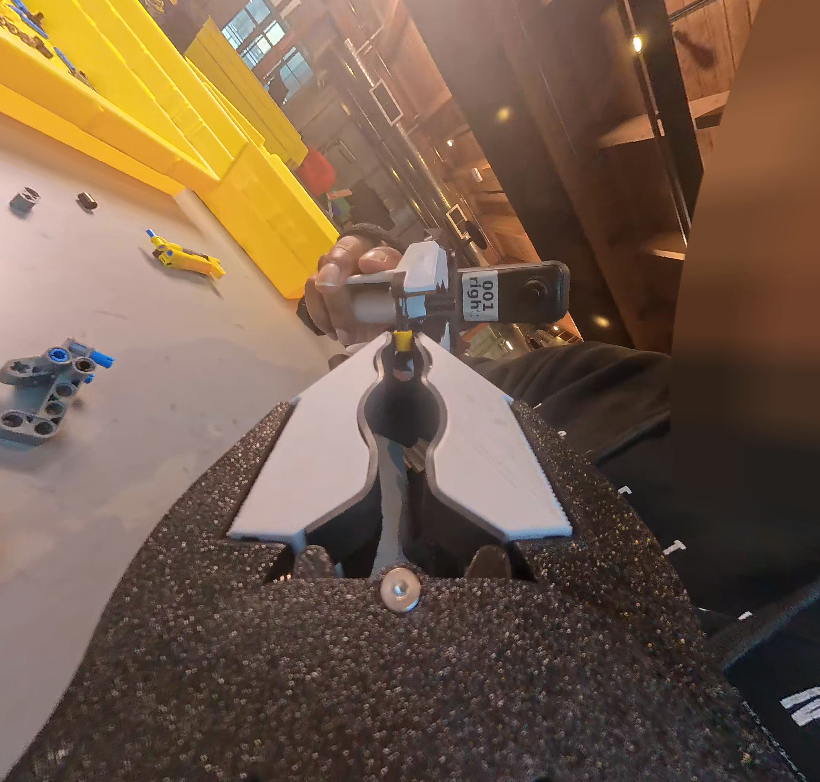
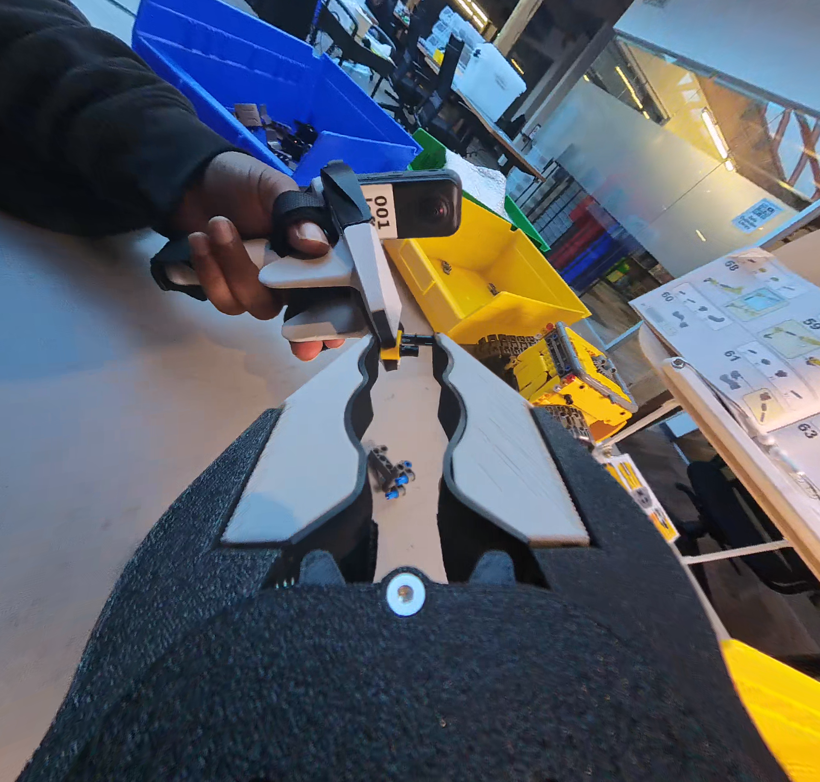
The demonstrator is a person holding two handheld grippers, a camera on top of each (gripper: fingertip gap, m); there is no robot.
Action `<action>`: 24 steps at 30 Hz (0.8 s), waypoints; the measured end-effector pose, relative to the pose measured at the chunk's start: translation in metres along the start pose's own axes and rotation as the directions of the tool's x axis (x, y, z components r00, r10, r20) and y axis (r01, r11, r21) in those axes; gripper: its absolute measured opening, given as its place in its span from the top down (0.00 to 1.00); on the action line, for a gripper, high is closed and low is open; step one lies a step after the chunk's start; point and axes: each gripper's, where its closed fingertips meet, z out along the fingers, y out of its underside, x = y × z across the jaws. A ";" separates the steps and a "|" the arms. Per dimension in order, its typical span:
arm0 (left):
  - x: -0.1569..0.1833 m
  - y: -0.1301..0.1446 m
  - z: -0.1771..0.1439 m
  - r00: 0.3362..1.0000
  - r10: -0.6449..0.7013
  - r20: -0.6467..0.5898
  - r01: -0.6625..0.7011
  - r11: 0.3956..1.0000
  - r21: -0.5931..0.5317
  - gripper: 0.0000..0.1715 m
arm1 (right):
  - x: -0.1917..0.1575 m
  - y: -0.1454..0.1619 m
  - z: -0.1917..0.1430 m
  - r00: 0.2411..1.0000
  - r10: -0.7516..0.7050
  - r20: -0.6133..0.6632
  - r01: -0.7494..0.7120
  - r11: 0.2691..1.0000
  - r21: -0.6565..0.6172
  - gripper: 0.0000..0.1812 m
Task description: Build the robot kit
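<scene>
**Two grippers meet on one small yellow piece**

Left wrist view: our left gripper has its jaws clenched on a small yellow piece, held above the grey table, touching the right gripper's tips. A grey beam assembly lies apart.

Right wrist view: our right gripper stands released, its tips flanking the piece and its black pin. It looks light, stiff and slippery; we'd pinch its flat sides.
</scene>
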 end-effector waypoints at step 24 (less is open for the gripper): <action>0.006 -0.008 -0.005 1.000 0.022 0.006 -0.022 1.000 0.009 0.98 | 0.005 -0.006 -0.004 0.996 -0.032 -0.088 0.037 0.998 0.052 0.88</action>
